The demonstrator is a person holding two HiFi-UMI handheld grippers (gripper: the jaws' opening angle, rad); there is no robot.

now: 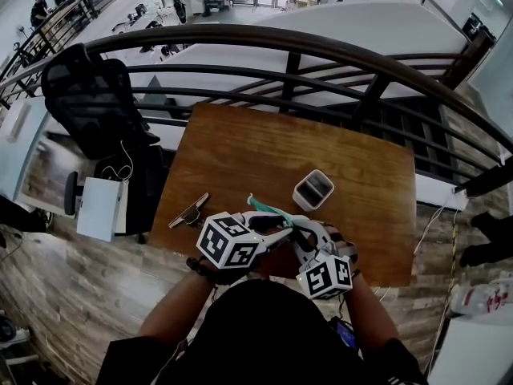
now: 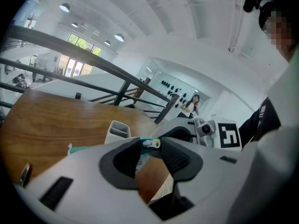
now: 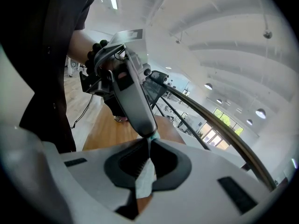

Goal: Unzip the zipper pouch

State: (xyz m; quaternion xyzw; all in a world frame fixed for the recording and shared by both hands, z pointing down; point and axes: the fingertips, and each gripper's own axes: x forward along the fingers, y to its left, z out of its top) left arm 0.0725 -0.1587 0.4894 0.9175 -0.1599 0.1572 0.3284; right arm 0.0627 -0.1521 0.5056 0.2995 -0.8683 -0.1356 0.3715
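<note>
R gripper (image 3: 149,141) pinches pouch (image 3: 145,181) – wood table (image 1: 240,151), mezzanine railing (image 1: 321,50)

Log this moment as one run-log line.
left gripper: pinching white-and-green zipper pull | right gripper: shut on teal-edged white zipper pouch | pouch: held above brown wooden table

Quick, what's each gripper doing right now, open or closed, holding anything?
Left gripper: closed on the zipper pull.
Right gripper: closed on the pouch.
</note>
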